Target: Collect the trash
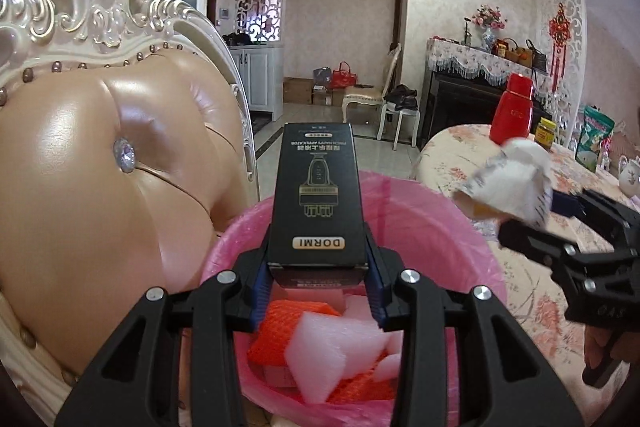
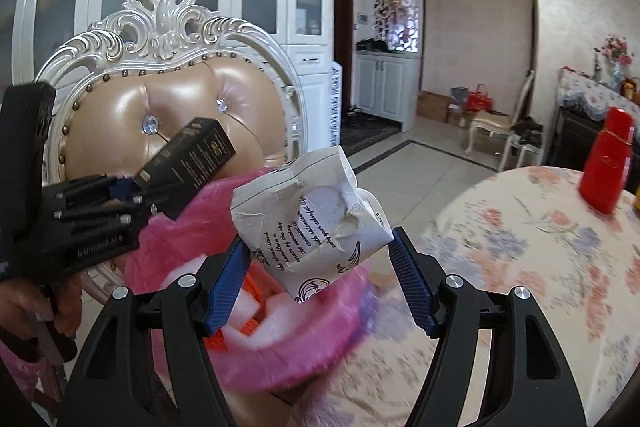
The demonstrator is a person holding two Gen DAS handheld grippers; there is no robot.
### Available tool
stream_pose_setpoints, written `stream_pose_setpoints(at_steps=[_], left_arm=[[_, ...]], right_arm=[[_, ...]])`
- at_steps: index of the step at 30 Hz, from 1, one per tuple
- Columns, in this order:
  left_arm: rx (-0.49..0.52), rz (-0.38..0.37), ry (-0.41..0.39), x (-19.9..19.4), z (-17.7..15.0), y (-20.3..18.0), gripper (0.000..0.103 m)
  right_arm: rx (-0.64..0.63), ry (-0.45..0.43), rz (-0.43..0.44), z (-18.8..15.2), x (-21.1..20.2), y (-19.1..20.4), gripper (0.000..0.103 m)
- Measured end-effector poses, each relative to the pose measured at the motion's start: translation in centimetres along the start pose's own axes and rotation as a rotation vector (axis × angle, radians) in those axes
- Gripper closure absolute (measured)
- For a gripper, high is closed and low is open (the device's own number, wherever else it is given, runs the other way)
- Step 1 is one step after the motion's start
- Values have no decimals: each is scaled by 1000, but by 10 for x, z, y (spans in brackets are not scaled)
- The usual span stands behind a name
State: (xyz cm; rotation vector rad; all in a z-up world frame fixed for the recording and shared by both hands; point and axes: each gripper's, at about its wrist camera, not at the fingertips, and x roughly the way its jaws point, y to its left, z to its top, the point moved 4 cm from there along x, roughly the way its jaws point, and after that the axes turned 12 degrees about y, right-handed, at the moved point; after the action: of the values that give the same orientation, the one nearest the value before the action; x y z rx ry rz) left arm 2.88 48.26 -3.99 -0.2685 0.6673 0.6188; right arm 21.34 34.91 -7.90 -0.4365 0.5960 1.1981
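Beside the floral-clothed table (image 2: 540, 247), the pink-lined bin (image 1: 460, 239) sits below both claws so each load can drop in: left gripper (image 1: 318, 267) clamps the black box (image 1: 316, 195), right gripper (image 2: 320, 267) pinches the crumpled paper bag (image 2: 312, 215).

Black box (image 1: 316, 195) clamped between the left gripper's (image 1: 318, 281) pads: gold plate at its near end reads "DORMI", upside down; farther up, "APPLICATOR" also inverted. White paper bag (image 2: 312, 219) in the right gripper (image 2: 320, 267): cursive lettering, illegible.
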Motion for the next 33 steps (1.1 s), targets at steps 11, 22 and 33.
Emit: stream_pose_setpoints(at_steps=[11, 22, 33], left_arm=[[-37, 20, -15, 3, -6, 19, 34], [-42, 130, -162, -53, -14, 5, 5], [-15, 246, -240, -135, -32, -45, 5]], right_arm=[[8, 3, 73, 16, 26, -8, 24], [37, -28, -58, -3, -37, -13, 24], [60, -65, -80, -47, -127, -12, 19]])
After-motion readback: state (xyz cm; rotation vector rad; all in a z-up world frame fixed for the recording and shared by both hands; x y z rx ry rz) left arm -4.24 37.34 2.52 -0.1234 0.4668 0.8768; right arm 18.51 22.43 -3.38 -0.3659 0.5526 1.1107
